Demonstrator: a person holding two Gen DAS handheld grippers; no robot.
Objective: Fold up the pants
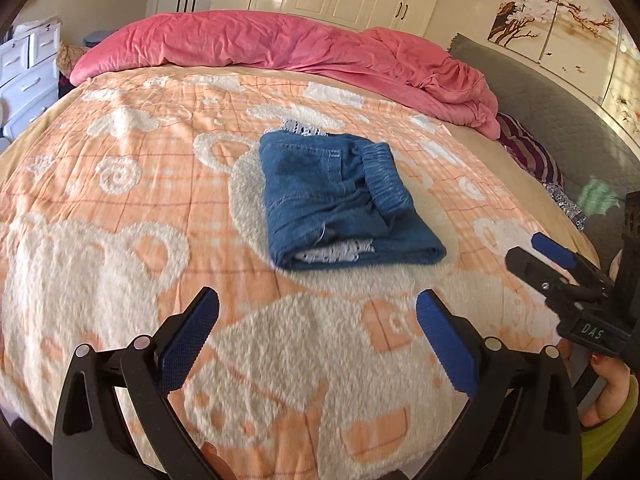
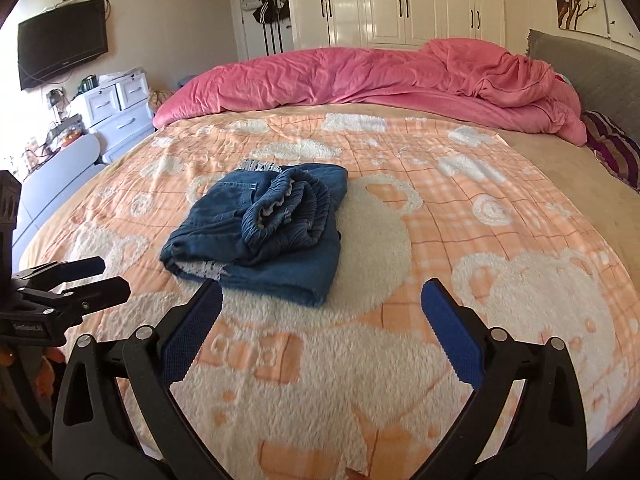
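Blue denim pants (image 1: 340, 200) lie folded in a compact bundle on the orange and white bear-pattern blanket (image 1: 120, 208), with the elastic waistband on top; they also show in the right wrist view (image 2: 264, 228). My left gripper (image 1: 318, 306) is open and empty, held above the blanket short of the pants. My right gripper (image 2: 322, 298) is open and empty, its left fingertip close to the bundle's near edge. The right gripper also shows at the right in the left wrist view (image 1: 524, 252), and the left gripper at the left in the right wrist view (image 2: 108, 276).
A crumpled pink duvet (image 1: 280, 44) lies across the far side of the bed. A grey headboard (image 1: 560, 120) and a striped pillow (image 1: 528, 152) are at the right. White drawers (image 2: 116, 108) and a wall TV (image 2: 62, 42) stand left of the bed.
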